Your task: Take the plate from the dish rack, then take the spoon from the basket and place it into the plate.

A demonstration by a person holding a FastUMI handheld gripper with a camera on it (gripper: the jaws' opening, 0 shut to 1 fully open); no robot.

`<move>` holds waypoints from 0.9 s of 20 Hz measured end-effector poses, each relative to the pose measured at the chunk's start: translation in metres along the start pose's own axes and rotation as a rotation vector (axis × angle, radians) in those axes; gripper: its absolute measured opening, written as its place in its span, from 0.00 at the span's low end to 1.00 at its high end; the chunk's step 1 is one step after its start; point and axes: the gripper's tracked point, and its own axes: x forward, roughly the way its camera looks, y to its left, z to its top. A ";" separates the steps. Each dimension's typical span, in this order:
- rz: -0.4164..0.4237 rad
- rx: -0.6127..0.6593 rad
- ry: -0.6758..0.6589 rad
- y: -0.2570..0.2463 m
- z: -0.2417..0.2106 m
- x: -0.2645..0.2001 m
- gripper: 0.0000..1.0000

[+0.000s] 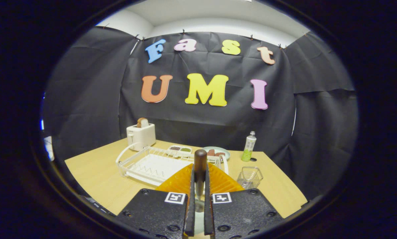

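Jaws: clamped tight on the spoon point(200, 166), gripper point(199, 186) level over the table point(95, 179).
Spoon: dark handle standing up between the fingers; bowl end hidden.
Plate: one orange plate point(178, 181) right beneath the fingers, near half covered.
Dish rack: one white rack point(145, 164) beyond, left.
Basket: one clear basket point(249, 177) ahead, right.

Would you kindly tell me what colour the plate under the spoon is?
Orange, with fine ridges; the plate shows best in the gripper view, just beneath the spoon.

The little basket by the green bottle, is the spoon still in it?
Out. The basket looks empty, and the gripper is shut on the spoon above the orange plate.
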 end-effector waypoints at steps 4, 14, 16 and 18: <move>0.028 0.048 0.025 0.042 -0.042 -0.012 0.16; -0.063 0.104 0.075 0.015 -0.064 -0.007 0.21; -0.074 0.104 0.072 0.007 -0.063 -0.011 0.23; -0.069 0.091 0.047 0.003 -0.058 -0.013 0.32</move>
